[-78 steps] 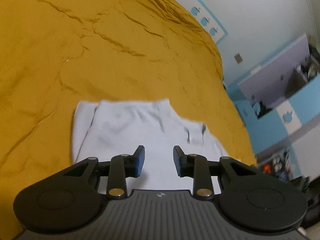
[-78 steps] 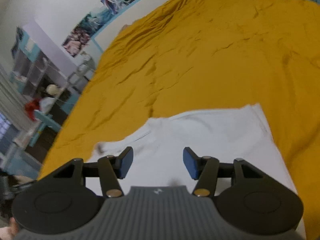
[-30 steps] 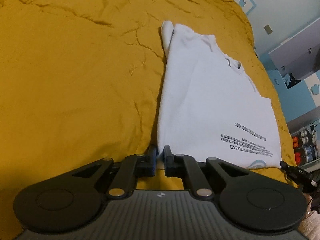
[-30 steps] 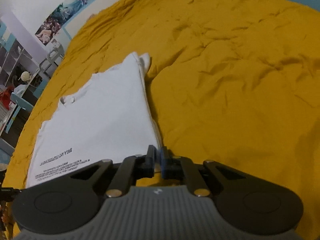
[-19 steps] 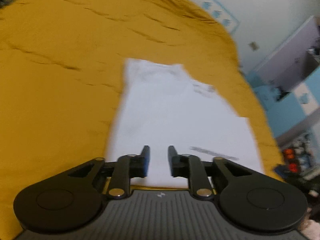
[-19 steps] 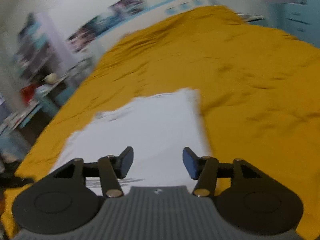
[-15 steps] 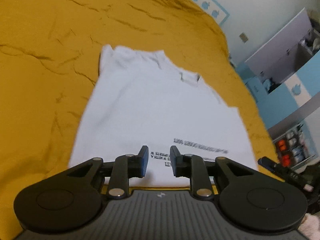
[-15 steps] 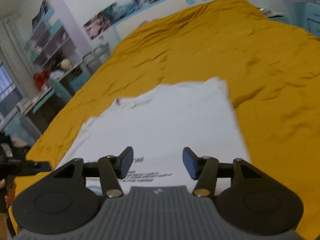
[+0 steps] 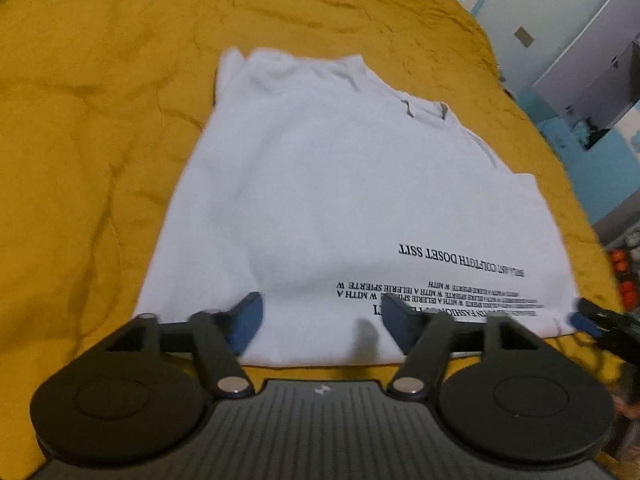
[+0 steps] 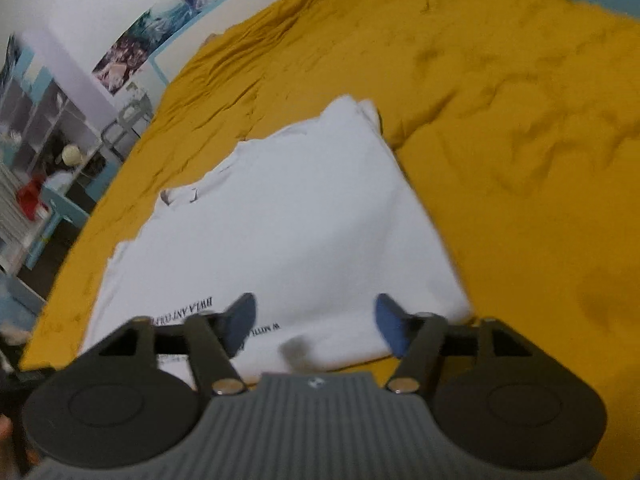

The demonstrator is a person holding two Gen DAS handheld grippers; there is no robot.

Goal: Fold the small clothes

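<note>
Left wrist view: your left gripper [image 9: 320, 318] hangs with jaws spread over the near hem of the white shirt [image 9: 340, 200], flat on the yellow bedspread [image 9: 100, 100]. Your right gripper [image 10: 316, 320] is likewise spread, empty.

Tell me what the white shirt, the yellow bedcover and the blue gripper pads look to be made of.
White shirt: soft matte knit, likely cotton jersey; it lies limp with printed black lettering.
Yellow bedcover: matte woven fabric, probably cotton; it holds fine crinkles and puckers.
Left gripper pads: blue, dull, possibly rubber or soft plastic; blur leaves that open. Its arms look like black moulded plastic.
</note>
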